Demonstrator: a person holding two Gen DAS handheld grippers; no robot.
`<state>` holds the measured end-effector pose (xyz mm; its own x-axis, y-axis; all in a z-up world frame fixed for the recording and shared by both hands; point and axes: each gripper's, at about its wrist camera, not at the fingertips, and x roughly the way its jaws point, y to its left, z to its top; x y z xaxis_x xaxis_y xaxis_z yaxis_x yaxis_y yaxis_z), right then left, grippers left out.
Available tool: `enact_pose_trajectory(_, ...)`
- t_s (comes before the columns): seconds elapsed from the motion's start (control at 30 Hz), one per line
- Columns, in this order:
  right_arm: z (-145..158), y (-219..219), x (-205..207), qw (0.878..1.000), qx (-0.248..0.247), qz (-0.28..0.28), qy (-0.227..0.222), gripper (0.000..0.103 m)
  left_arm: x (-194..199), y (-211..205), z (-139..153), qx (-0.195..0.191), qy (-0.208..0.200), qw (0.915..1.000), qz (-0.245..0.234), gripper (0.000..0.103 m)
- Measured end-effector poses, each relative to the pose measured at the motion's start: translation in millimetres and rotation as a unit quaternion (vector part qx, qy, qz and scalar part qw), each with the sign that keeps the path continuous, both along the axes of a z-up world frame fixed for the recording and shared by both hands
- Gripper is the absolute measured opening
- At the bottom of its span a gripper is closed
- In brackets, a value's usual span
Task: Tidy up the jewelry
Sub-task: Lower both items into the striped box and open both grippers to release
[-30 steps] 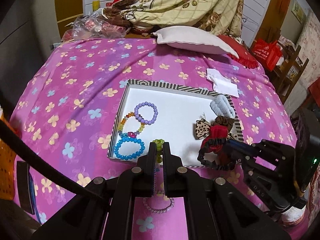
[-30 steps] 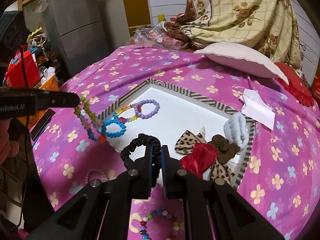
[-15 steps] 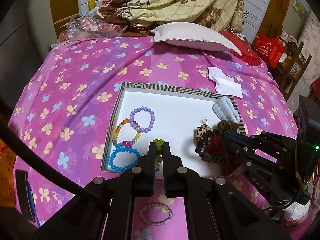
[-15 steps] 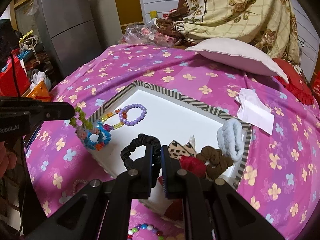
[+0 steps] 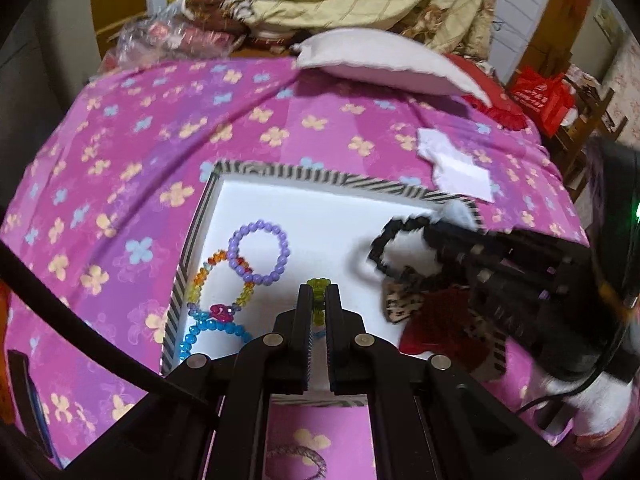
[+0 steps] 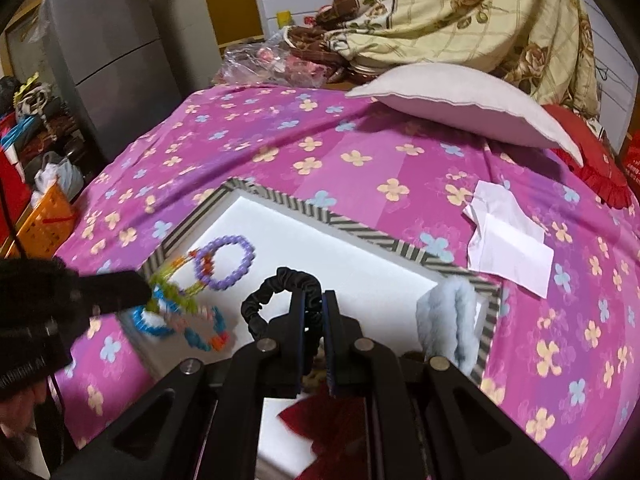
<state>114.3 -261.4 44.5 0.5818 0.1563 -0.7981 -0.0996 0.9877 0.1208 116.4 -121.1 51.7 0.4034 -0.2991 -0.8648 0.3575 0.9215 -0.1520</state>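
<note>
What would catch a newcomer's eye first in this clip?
The white tray with the striped rim on the pink flowered bedspread, beaded bracelets along its left side. Both grippers are over it: the right gripper grips a black scrunchie, the left gripper a green beaded bracelet.

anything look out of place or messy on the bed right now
One beaded bracelet lies on the pink bedspread, outside the striped tray that holds the other bracelets. A crumpled white paper sits loose beyond the tray's far right corner. The left tool and right tool each carry a piece over the tray.
</note>
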Motion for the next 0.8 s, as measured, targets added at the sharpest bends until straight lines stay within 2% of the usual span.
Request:
enact_pose_trajectory(0.27,-35.4,-7.3,45.5,0.999,-0.013,-0.017,0.036,0.008,21.2,32.4,-57.2,0.022,0.053,0.9974,0.043,0.008)
enact_pose_trajectory(0.43,-62.0,-16.2,60.8,0.997,-0.03,-0.04,0.063,0.008,19.3,34.9,-69.6,0.031,0.057,0.9972,0.038,0.008)
enact_pose_trajectory(0.53,-72.0,-23.9,61.4,0.996,-0.021,-0.05,0.075,0.009,17.1,33.2,-73.6,0.04,0.054,0.9971,0.037,0.008)
enact_pose_trajectory(0.63,-71.9,-26.9,56.3,0.996,-0.006,-0.05,0.074,0.016,15.5,32.0,-74.5,0.044,0.048,0.9971,0.038,0.008)
enact_pose_trajectory(0.67,-70.6,-27.6,54.3,0.996,-0.004,-0.05,0.071,0.021,15.3,31.7,-74.6,0.045,0.047,0.9971,0.04,0.008)
enact_pose_trajectory(0.8,-54.0,-26.5,37.6,0.998,0.007,-0.044,0.051,0.028,11.8,33.4,-72.3,0.047,0.044,0.9968,0.046,0.023)
